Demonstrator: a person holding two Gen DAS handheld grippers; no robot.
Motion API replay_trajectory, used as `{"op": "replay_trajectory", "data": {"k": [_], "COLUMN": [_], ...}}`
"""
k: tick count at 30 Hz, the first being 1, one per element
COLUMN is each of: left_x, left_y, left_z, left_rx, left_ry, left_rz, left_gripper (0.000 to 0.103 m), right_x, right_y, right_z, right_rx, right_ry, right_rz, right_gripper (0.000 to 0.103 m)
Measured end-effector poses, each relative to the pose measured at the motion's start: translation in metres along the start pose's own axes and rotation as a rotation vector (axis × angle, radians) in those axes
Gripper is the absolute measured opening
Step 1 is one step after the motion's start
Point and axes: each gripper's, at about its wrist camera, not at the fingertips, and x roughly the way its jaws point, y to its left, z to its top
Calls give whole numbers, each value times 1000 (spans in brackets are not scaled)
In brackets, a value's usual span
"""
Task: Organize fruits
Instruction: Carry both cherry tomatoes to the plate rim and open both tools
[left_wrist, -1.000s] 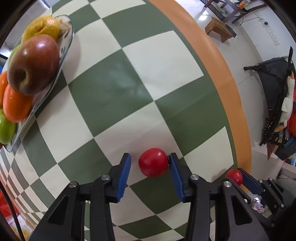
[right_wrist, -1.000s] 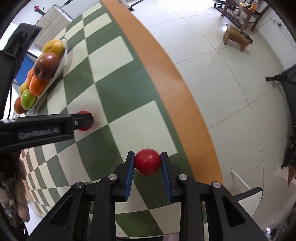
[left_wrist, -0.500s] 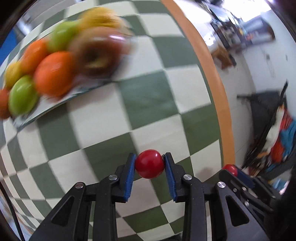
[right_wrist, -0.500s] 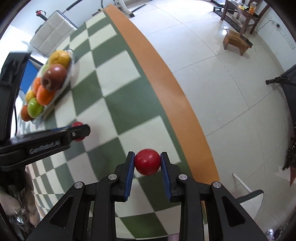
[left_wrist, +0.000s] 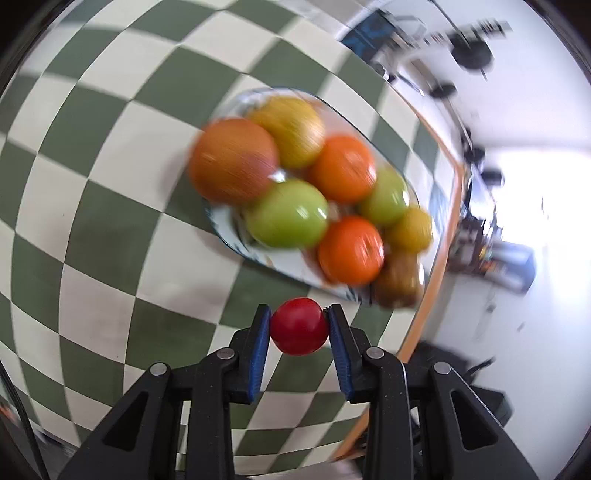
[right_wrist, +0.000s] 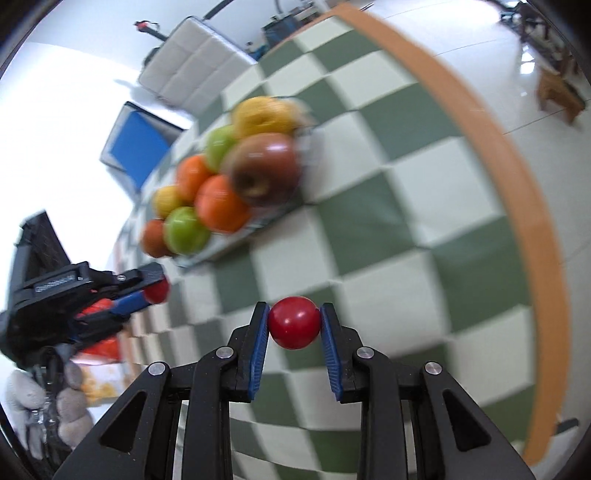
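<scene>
Left gripper (left_wrist: 299, 326) clamps a small red tomato (left_wrist: 299, 325) between its blue pads, over the green-and-cream checkered table (left_wrist: 110, 229). Glass fruit plate (left_wrist: 236, 236), heaped with apples and oranges, blurred, sits at 12 o'clock just beyond it. Right gripper (right_wrist: 294, 323) pinches another red tomato (right_wrist: 294, 322); plate at its 11 o'clock, left gripper at 9 o'clock.

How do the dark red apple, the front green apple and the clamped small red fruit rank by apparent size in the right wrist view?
1. dark red apple
2. green apple and small red fruit: look alike; the red fruit sits nearest the camera, so it is probably truly smallest.
</scene>
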Motion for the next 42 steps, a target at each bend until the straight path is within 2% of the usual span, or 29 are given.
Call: {"op": "replay_trajectory", "data": {"k": [6, 13, 28, 36, 38, 40, 42], "left_x": [9, 25, 37, 43, 43, 44, 44], "left_y": [39, 62, 83, 83, 83, 83, 80], "left_z": [22, 20, 14, 18, 18, 20, 23], "left_rx": [-195, -371, -499, -538, -536, -530, -524], "left_ry": [35, 81, 140, 151, 158, 162, 162], "left_rz": [-125, -272, -342, -368, -372, -368, -359], "left_gripper": [29, 29, 29, 35, 37, 37, 37], "right_x": [46, 87, 119, 122, 119, 118, 116], "right_y": [51, 83, 101, 95, 89, 86, 85], "right_z": [22, 44, 61, 63, 61, 62, 61], "right_rx": [-69, -163, -269, -254, -233, -208, -196], "right_ry": [25, 52, 93, 109, 111, 112, 112], "right_rz": [81, 71, 63, 94, 105, 130, 137], "right_gripper": [30, 30, 31, 31, 34, 44, 49]}}
